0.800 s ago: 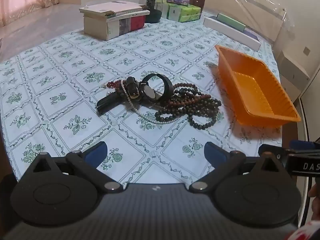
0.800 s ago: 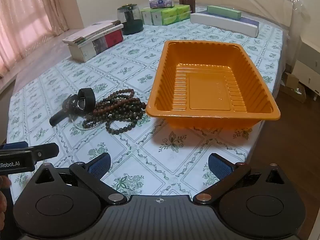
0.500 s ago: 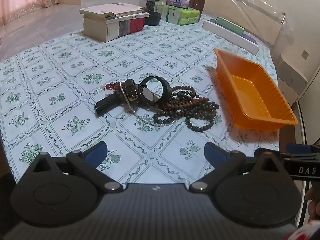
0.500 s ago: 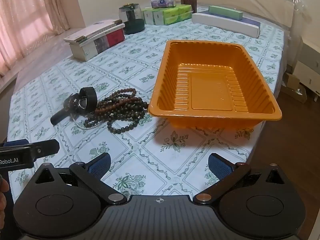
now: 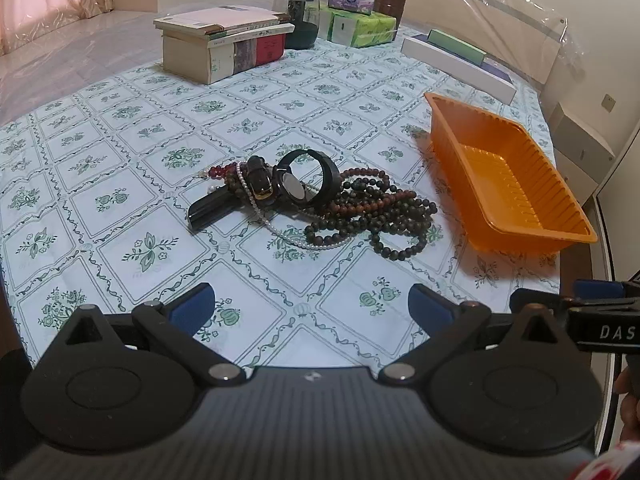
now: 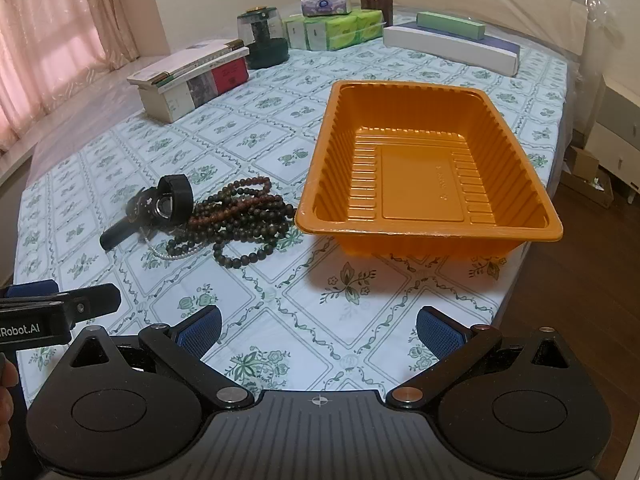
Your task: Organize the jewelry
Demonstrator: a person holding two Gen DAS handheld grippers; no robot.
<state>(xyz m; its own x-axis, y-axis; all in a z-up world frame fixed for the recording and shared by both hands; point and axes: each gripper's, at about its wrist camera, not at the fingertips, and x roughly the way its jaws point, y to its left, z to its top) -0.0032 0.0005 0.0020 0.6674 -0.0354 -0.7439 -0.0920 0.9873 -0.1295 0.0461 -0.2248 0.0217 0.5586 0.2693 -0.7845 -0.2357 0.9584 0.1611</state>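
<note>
Orange plastic caught the eye first in the left wrist view: a ribbed tray point(image 5: 508, 184) stood empty on the right of the bench point(image 5: 120, 168), which was covered by a pale cloth printed with green flowers. Left of the tray, apart from it, lay the jewelry pile point(image 5: 312, 200): dark bead strands point(image 5: 384, 212), a thin pearl string point(image 5: 280, 232), a few red beads point(image 5: 220, 170) and a black watch point(image 5: 296, 184) tangled together near the middle of the cloth. The left gripper point(image 5: 310, 306) hung over the near edge of the bench with its blue-padded fingers point(image 5: 192, 304) spread wide and nothing between them, short of the pile. At the right border the tip of the right gripper point(image 5: 600, 312) showed. A stack of books point(image 5: 224, 44), a dark jar point(image 5: 300, 16), green tissue packs point(image 5: 360, 28) and a long white box point(image 5: 456, 64) stood at the far side.

From the right wrist view, the tray point(image 6: 432, 224) sat straight ahead, its bottom bare. The bead strands point(image 6: 240, 216) lay just beside its left near corner, with the watch point(image 6: 168, 200) further left. The right gripper point(image 6: 318, 332) was likewise spread wide and empty above the near cloth. The left gripper point(image 6: 48, 304) reached in at the left border, part of a hand point(image 6: 6, 384) below it. Pink curtains point(image 6: 52, 32) hung at the far left.
</note>
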